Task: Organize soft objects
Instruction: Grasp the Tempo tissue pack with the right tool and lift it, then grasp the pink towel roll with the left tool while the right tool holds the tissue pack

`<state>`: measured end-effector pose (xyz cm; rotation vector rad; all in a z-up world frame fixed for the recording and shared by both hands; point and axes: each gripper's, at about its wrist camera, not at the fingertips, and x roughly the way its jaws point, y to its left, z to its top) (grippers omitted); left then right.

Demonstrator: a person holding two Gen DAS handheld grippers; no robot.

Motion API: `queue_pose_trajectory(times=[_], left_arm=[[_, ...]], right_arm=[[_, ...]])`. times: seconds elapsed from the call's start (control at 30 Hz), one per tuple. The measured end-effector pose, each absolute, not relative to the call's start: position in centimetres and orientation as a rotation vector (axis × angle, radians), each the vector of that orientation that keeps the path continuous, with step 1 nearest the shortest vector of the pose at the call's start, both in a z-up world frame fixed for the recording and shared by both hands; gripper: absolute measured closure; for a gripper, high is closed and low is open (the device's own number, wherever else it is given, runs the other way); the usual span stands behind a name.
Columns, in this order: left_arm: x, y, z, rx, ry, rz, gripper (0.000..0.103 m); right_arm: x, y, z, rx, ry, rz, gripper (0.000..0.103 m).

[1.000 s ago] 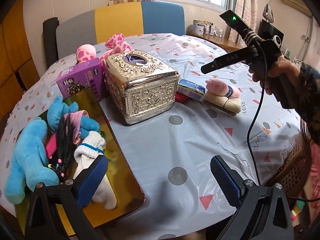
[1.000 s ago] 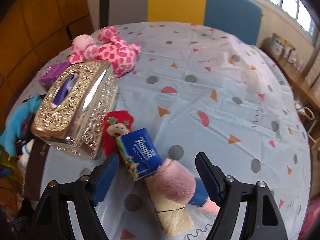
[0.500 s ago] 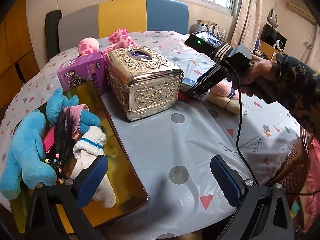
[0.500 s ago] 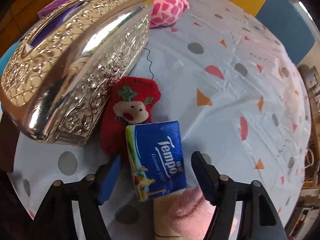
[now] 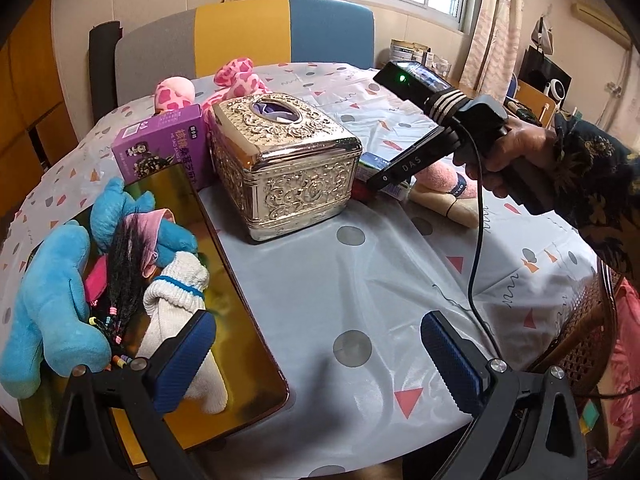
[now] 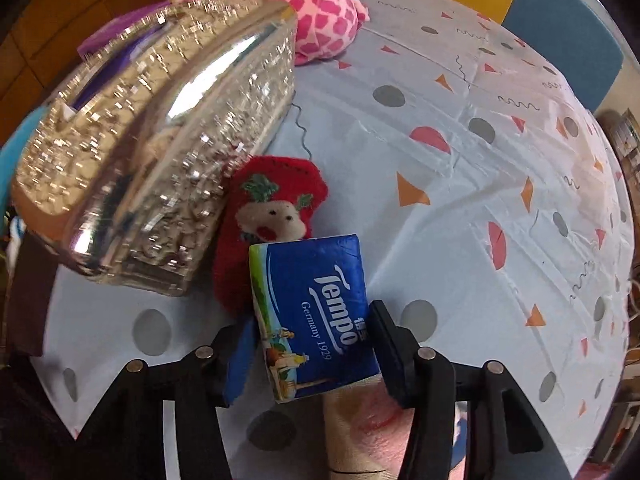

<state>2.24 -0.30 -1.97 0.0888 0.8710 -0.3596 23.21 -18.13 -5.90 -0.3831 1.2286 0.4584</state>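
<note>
My right gripper (image 6: pixel 312 356) has closed its jaws on the sides of a blue Tempo tissue pack (image 6: pixel 314 312), which lies partly on a red Christmas sock (image 6: pixel 276 216) beside the silver tissue box (image 6: pixel 160 152). A pink and beige sock (image 6: pixel 360 440) lies just under the gripper. In the left wrist view the right gripper (image 5: pixel 460 128) reaches down behind the silver box (image 5: pixel 288 160). My left gripper (image 5: pixel 316 364) is open and empty above the front of the gold tray (image 5: pixel 248 360), which holds a blue plush (image 5: pixel 52 292), a doll with black hair (image 5: pixel 128 256) and a white sock (image 5: pixel 176 300).
A pink spotted plush (image 6: pixel 308 4) lies behind the silver box. A purple carton (image 5: pixel 164 144) stands at the tray's far end. A chair (image 5: pixel 240 36) stands behind the round table (image 5: pixel 360 272); a wicker chair (image 5: pixel 580 320) is at right.
My right gripper moved down and forward to the tissue pack and its jaws narrowed onto it. My left gripper stayed open and nearly still.
</note>
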Motion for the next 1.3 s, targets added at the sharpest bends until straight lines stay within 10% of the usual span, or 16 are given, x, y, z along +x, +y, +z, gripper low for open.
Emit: queue_pose_trajectory(times=[0.53, 1.3], left_arm=[[4.4, -4.0, -1.1, 0.150, 0.887, -0.415, 0.000], [13.3, -22.4, -1.1, 0.567, 0.756, -0.639, 0.000]], right_arm=[[18.7, -31.8, 4.1, 0.194, 0.934, 0.078, 0.049], [12.4, -44.0, -0.2, 0.593, 0.813, -0.268, 0.049]])
